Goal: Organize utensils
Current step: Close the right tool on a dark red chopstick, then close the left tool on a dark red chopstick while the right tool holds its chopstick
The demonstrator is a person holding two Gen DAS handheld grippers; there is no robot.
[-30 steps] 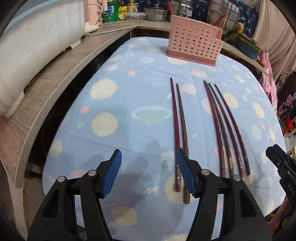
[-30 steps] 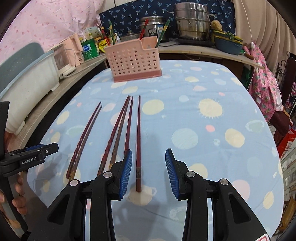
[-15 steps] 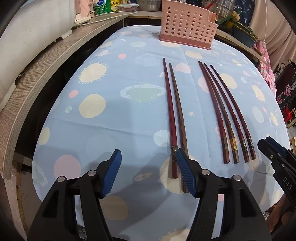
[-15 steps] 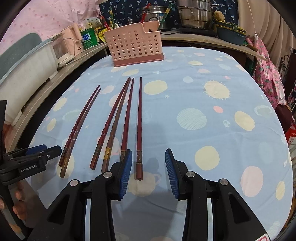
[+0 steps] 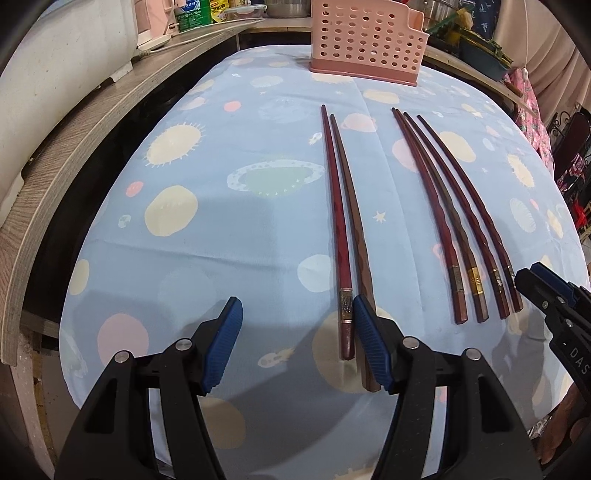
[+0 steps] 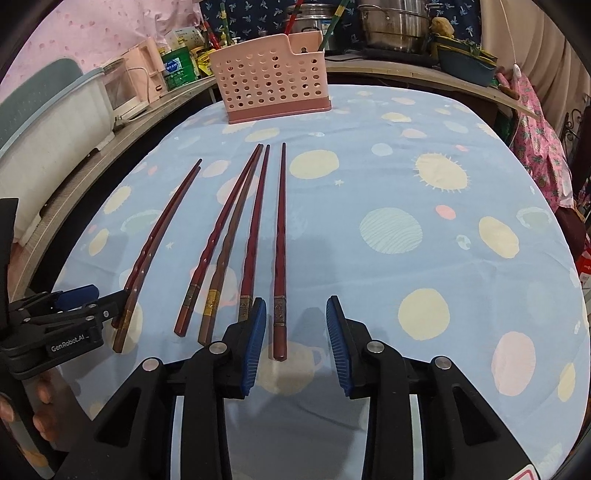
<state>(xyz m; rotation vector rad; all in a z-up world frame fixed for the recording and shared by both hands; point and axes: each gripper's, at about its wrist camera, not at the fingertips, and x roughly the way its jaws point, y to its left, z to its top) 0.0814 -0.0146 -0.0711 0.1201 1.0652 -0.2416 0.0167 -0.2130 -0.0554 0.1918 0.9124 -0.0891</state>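
Several dark red and brown chopsticks lie lengthwise on the spotted blue tablecloth [image 5: 221,229]. A pair [image 5: 341,229] lies on the left and a group of four [image 5: 458,221] on the right. My left gripper [image 5: 297,339] is open, low over the cloth, with the pair's thick ends by its right finger. My right gripper [image 6: 293,332] is open, and the thick end of the rightmost chopstick [image 6: 280,258] lies between its fingers. A pink perforated utensil basket [image 6: 273,92] stands at the table's far end; it also shows in the left wrist view [image 5: 367,40].
A wooden counter [image 5: 74,147] curves along the left with a white appliance [image 5: 55,55] on it. Pots [image 6: 395,26], bottles and a dark blue tub [image 6: 465,61] crowd the back shelf. Pink patterned cloth [image 6: 539,147] hangs at the right. The left gripper shows in the right wrist view [image 6: 55,325].
Both grippers have come lower and closer to the thick ends of the chopsticks. The chopsticks and basket have not moved. Both grippers stay open.
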